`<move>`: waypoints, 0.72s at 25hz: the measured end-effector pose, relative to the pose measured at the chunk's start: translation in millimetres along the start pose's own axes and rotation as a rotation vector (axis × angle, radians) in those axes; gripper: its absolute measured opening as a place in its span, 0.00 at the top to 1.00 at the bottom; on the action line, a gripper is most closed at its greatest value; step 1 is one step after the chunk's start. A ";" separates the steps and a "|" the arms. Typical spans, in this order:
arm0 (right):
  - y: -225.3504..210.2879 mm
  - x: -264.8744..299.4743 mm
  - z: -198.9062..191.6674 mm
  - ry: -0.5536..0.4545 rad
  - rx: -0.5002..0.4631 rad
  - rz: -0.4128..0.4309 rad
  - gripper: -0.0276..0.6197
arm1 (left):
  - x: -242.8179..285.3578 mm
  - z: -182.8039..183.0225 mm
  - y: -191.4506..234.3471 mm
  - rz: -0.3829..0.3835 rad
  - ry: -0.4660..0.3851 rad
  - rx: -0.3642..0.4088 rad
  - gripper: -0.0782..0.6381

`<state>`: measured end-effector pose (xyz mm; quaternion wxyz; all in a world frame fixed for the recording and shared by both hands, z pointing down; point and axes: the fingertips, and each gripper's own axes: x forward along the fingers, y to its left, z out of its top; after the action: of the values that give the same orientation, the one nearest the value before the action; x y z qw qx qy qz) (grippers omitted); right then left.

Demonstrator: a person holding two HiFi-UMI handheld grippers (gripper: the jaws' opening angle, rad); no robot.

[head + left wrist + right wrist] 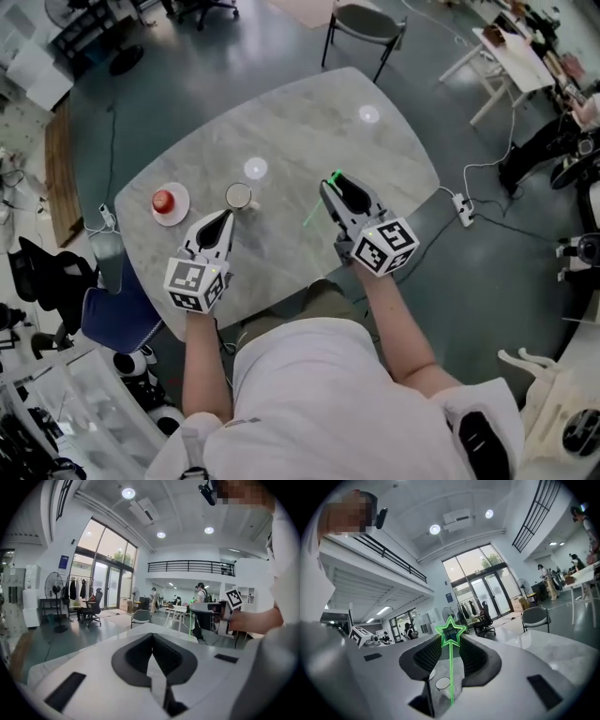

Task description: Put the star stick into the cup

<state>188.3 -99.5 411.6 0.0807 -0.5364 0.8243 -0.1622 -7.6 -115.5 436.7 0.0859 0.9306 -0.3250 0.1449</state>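
Note:
A thin green star stick [319,202] is held above the marble table [309,122]. My right gripper [333,184] is shut on it. In the right gripper view the star [450,633] stands at the jaw tips and the stem runs down between the jaws. A small white cup [238,196] stands upright on the table, left of the stick. It shows low between the right jaws as a white rim [442,683]. My left gripper [225,218] hovers just short of the cup, shut and empty [152,639]. The left gripper view shows the stick [189,623] off to the right.
A red object sits on a white plate [181,212] left of the cup. A grey chair [366,23] stands at the table's far edge and a blue chair [117,314] at the near left. A power strip [463,208] and cables lie on the floor to the right.

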 end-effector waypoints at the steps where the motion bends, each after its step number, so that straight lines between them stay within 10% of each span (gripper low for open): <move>1: -8.6 9.7 -0.3 0.013 0.011 0.024 0.76 | 5.8 -0.4 3.3 0.026 0.011 -0.010 0.89; 18: -41.2 143.6 -29.9 0.181 0.154 0.300 0.76 | -12.3 -68.2 52.9 0.363 0.144 -0.211 0.89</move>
<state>155.4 -240.2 460.0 0.0702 -0.3830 0.8840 -0.2585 -64.6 -132.0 500.5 0.1784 0.8298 -0.4937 0.1893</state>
